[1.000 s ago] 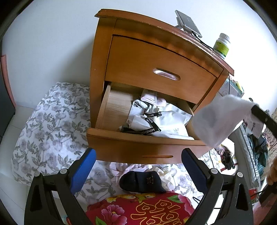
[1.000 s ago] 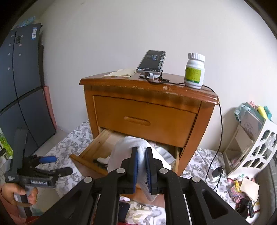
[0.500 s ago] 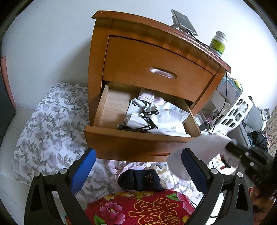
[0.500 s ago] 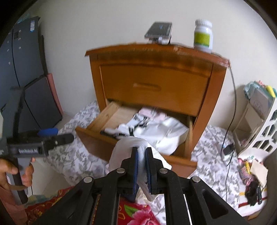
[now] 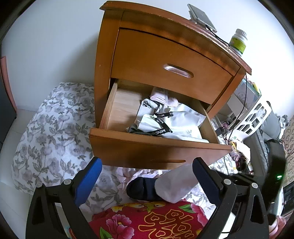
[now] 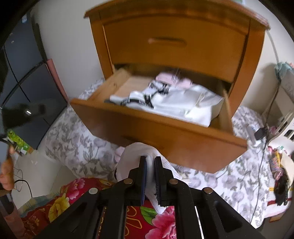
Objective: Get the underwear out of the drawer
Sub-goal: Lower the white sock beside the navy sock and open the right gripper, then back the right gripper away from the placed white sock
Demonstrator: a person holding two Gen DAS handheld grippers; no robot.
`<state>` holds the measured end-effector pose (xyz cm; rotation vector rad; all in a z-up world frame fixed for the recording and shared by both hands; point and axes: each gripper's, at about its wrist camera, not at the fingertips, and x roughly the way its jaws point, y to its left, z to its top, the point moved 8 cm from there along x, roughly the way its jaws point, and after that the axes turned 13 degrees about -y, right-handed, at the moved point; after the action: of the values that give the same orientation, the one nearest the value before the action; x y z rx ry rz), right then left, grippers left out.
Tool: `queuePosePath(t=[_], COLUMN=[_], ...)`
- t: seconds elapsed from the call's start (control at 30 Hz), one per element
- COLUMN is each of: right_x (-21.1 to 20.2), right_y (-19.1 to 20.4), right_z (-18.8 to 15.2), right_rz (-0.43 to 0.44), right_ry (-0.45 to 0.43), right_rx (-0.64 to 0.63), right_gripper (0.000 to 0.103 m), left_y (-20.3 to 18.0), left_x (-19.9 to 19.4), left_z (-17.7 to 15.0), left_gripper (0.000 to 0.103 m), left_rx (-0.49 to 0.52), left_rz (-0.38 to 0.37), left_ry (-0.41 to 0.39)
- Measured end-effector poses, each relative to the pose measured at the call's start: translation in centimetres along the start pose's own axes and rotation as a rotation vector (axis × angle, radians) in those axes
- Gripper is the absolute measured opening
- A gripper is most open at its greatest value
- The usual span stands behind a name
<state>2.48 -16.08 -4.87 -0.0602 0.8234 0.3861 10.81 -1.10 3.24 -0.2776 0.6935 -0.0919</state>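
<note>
A wooden nightstand has its lower drawer (image 5: 156, 149) (image 6: 165, 132) pulled out, holding white garments with black lettered bands (image 5: 165, 123) (image 6: 165, 101) and a pink piece at the back. My right gripper (image 6: 150, 165) is shut on a white piece of underwear (image 6: 136, 156), held low in front of the drawer. In the left wrist view that white piece (image 5: 174, 183) hangs over a dark sock (image 5: 141, 189) and a pink garment on the floor bedding. My left gripper (image 5: 147, 176) is open and empty, below the drawer front.
A red floral quilt (image 5: 147, 220) (image 6: 73, 193) lies nearest me, with a grey floral sheet (image 5: 51, 132) under the nightstand. A phone (image 5: 202, 16) and pill bottle (image 5: 238, 42) stand on top. A white rack (image 5: 253, 117), cables and clutter sit to the right.
My right gripper carried the white underwear from drawer height down and toward me, to just above the sock on the floor. The left gripper stayed open and moved slightly closer to the drawer.
</note>
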Motion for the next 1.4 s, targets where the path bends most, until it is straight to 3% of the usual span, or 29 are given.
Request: queuePosePath(t=[0.33, 0.6, 1.03, 1.2, 1.3, 1.4], right_x=[7.5, 10.3, 10.6, 9.5, 8.7, 7.3], right_y=[-1.0, -2.5, -2.8, -3.1, -3.1, -3.2], right_z=[-5.5, -8.7, -8.8, -7.6, -6.7, -5.3], right_rz=[-0.036, -0.07, -0.081, -0.088, -0.086, -0.096], right_ry=[0.186, 0.285, 0.31, 0.282, 0.256, 0.223], right_rx=[0.019, 0.051, 0.058, 0.058, 0.065, 0.072], right_gripper=[0.009, 0.009, 0.011, 0.028, 0.031, 0.048], left_y=[0.7, 0.8, 1.3, 1.2, 1.2, 1.2], left_x=[1.3, 2.7, 4.1, 4.3, 4.4, 4.3], left_z=[-0.5, -1.3, -2.0, -2.1, -2.1, -2.0], left_gripper=[0.099, 0.099, 0.099, 0.099, 0.099, 0.099], left_rx=[-0.012, -0.013, -0.013, -0.01, -0.007, -0.005], left_rz=[0.005, 0.004, 0.016, 0.019, 0.02, 0.022], left_ry=[0.03, 0.065, 0.104, 0.112, 0.113, 0.11])
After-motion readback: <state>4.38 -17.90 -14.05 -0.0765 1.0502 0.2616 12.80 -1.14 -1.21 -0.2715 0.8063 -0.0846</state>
